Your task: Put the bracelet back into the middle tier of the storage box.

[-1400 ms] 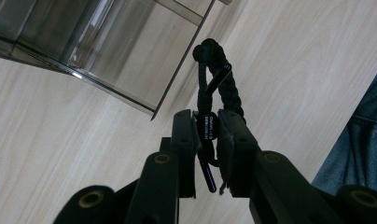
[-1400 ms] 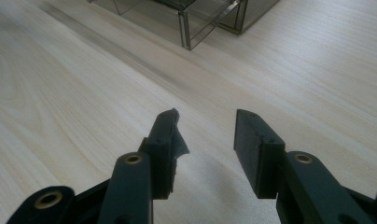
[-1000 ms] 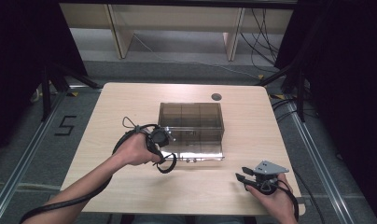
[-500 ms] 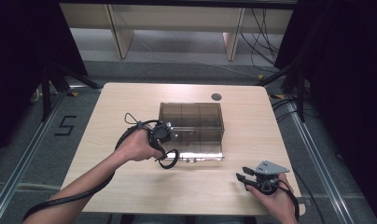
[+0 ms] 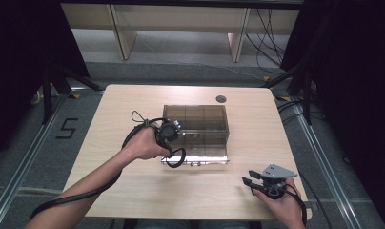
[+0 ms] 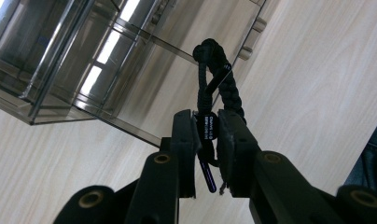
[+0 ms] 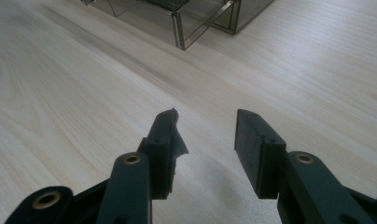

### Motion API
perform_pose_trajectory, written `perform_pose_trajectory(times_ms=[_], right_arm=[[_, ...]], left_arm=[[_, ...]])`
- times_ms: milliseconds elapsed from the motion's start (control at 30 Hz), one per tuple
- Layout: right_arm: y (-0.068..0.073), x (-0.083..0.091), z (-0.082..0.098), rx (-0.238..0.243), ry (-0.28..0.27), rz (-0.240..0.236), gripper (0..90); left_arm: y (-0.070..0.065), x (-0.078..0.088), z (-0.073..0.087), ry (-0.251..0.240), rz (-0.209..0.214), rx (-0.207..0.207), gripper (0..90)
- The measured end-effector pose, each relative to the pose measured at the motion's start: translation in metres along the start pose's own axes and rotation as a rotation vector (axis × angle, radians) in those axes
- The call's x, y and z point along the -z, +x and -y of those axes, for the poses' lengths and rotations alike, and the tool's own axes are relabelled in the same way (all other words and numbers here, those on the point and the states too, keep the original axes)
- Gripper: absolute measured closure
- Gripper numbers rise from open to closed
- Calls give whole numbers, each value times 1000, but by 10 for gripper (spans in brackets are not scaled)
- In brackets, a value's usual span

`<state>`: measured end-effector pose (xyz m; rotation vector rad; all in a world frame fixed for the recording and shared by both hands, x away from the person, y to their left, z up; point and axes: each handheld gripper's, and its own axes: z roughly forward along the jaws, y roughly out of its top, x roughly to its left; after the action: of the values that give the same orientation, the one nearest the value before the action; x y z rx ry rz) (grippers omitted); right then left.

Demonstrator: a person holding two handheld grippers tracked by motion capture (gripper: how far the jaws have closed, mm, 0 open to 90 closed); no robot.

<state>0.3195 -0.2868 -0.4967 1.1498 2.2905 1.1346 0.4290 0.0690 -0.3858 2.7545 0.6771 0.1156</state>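
We see a black braided cord loop [image 6: 218,70] pinched between the jaws of the left gripper [image 6: 208,140], hanging over the smoky clear box [image 5: 195,125] at mid-table [image 5: 109,188]; its lower end is hidden. Our right gripper [image 7: 205,140] rests gaping, holding nothing, near the front right corner.

A pale wooden counter [image 5: 133,191] stands on a grey floor [image 5: 33,143]. A small dark round grommet [image 5: 221,99] sits near the counter's far edge. The floor left of the counter bears a "5" marking [image 5: 66,129]. Cables [image 5: 271,43] trail beyond the far right corner.
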Motion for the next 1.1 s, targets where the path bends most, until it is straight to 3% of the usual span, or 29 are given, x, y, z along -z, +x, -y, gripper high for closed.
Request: perform_pose_trajectory(times_ms=[33, 100, 233, 367, 433, 533, 833, 933, 1100], right_arm=[[-2, 0, 0, 32, -7, 8, 596], [1, 0, 0, -9, 5, -1, 596], [-2, -1, 0, 27, -1, 1, 596], [-2, -1, 0, 27, -3, 2, 595], [-3, -1, 0, 23, 4, -29, 595], [-4, -1, 0, 23, 5, -30, 595], [-4, -2, 1, 35, -4, -15, 594], [-3, -2, 0, 32, -1, -5, 593], [-3, -3, 1, 37, 3, -13, 592]], left_arm=[[0, -1, -1, -6, 0, 5, 769], [1, 0, -3, 4, -3, -9, 769], [3, -1, -8, -12, -6, 4, 769], [6, -1, -14, -9, -12, 1, 769], [7, -2, -16, -8, -15, 4, 768], [9, -3, -18, -1, -22, 2, 769], [18, -3, -13, 5, -44, 31, 769], [23, -4, -11, 40, -51, 22, 768], [25, -12, -9, 54, -62, 29, 768]])
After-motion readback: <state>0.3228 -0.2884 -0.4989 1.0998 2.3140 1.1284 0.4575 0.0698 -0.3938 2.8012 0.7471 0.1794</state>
